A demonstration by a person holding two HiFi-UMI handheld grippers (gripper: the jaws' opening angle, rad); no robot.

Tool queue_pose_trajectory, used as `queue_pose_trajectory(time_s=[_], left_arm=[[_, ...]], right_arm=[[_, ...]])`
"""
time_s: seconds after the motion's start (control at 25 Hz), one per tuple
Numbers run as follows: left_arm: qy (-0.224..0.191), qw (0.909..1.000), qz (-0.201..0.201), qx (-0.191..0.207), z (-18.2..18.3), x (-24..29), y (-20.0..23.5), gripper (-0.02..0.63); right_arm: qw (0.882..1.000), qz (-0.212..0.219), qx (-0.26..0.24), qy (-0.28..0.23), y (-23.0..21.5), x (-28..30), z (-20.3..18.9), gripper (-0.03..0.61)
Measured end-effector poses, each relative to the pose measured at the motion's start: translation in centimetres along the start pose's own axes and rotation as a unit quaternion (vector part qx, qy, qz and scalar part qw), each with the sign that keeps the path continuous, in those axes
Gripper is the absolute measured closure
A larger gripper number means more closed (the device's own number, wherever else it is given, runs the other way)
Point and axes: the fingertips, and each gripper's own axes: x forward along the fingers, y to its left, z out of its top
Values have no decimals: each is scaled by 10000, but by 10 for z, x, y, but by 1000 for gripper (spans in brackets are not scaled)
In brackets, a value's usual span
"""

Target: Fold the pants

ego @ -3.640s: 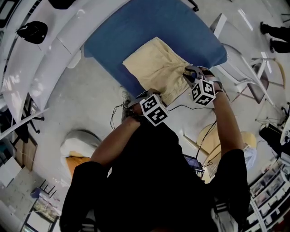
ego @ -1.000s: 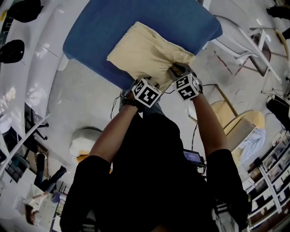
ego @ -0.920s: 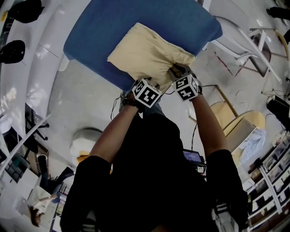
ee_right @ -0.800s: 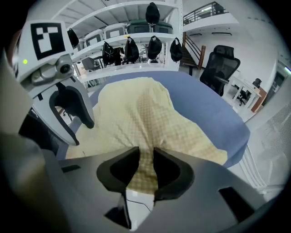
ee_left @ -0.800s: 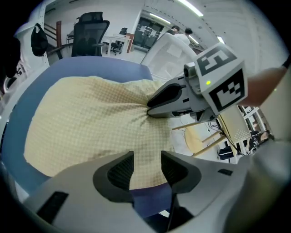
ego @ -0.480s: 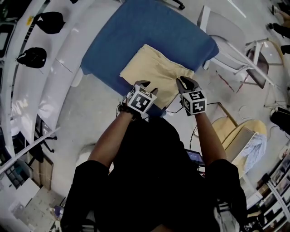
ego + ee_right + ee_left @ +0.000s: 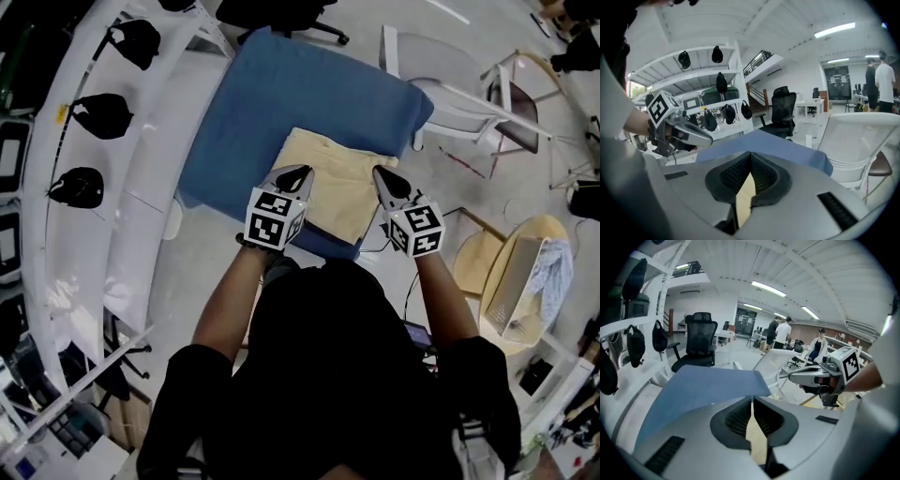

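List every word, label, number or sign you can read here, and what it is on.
None: no readable words or numbers in any view.
The left marker cube and the right marker cube: black-and-white square patterns only, no letters.
The pants and the blue table cover: plain, no print.

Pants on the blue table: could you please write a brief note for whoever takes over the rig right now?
Left hand-held gripper: shut and empty; its jaws have just been closing on nothing, above the pants.
Right hand-held gripper: the same.
Pants: folded into a rectangle, flat on the blue table.
Done: the folds look finished.
Left: perhaps a final tidy.
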Motion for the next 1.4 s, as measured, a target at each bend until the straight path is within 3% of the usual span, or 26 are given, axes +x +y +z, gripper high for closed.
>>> queue_pose_trajectory(time_s=[0.12,0.32,0.52,0.8,0.92,1.12,1.24,1.4], left_arm=[[-305,9989,-284,231,16,-15,15,581],[-539,9942,-728,574,22,-52,50,586],[-779,9843,-1155,1088,35,-84,84,586],[-1285,9756,-1538,898,58,-122,111,589],[-1575,9706,-1599,865,73,-131,112,589],[-2026,9593,-1423,1356,91,-149,98,589],[-2231,9543,-1209,1580,97,-156,94,591],[-2345,9564,-1051,1388,97,-160,93,591]], right_arm=[[9979,-534,203,-295,14,-2,18,577],[9906,-1252,79,-553,64,3,37,577],[9721,-2040,289,-1121,99,-12,75,577],[9423,-2835,482,-1714,130,-63,92,577],[9353,-3014,514,-1780,135,-79,91,577],[9284,-3170,455,-1887,135,-106,85,577],[9290,-3139,414,-1915,129,-109,88,577],[9364,-2889,338,-1963,119,-104,91,577]])
